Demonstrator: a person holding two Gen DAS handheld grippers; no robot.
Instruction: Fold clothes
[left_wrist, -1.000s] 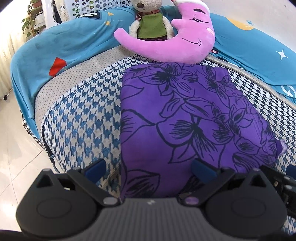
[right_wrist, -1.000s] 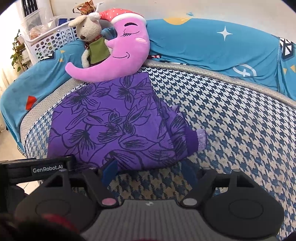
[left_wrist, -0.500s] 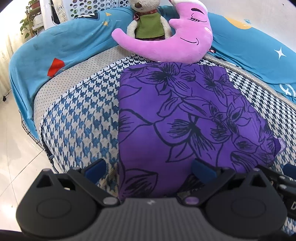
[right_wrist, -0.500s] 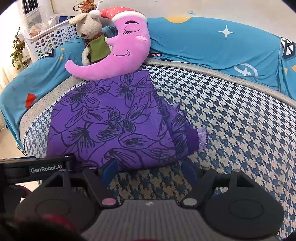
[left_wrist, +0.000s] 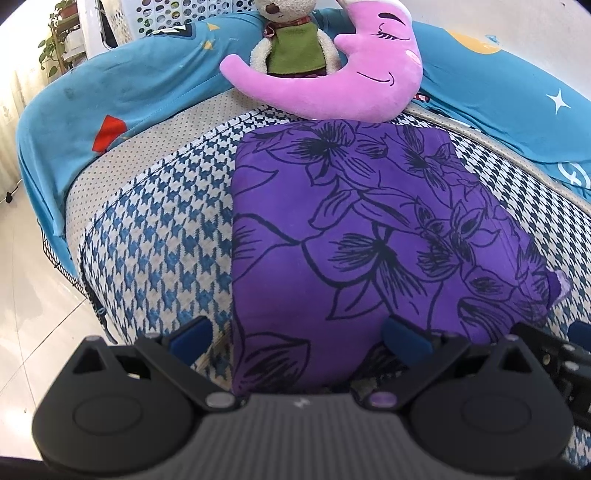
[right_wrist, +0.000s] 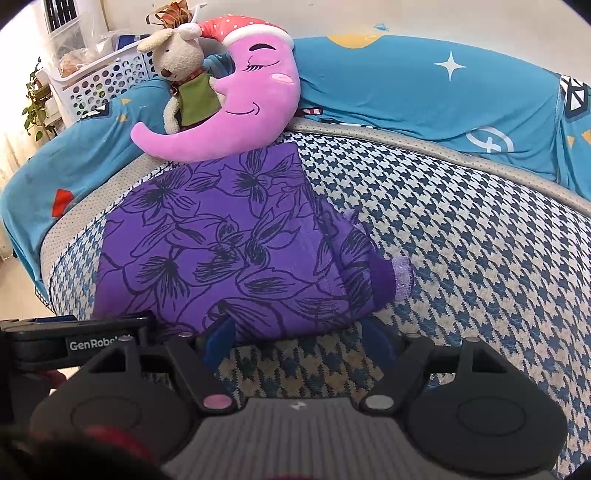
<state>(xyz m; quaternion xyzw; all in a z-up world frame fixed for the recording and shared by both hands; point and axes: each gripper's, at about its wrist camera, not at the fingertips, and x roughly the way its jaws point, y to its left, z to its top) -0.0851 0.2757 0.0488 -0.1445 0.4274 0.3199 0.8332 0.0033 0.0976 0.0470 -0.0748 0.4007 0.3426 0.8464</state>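
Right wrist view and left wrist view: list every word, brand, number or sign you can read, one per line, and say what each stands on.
"GenRobo", the rest cut off: white letters on the black body of the left gripper, seen at the right wrist view's left edge.
Blue sofa cover: printed star, circle and triangle shapes only, no readable words.
Purple floral garment: no text.

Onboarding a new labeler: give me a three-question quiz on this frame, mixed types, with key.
1. True or false: the right gripper is shut on the purple cloth.
2. What touches the cloth's far edge? A) pink moon pillow B) white basket C) potted plant
3. Fill in: the left gripper has its jaws ____.

Key: 1 false, both blue pads stand apart at the cloth's near edge; 2 A; 3 open.
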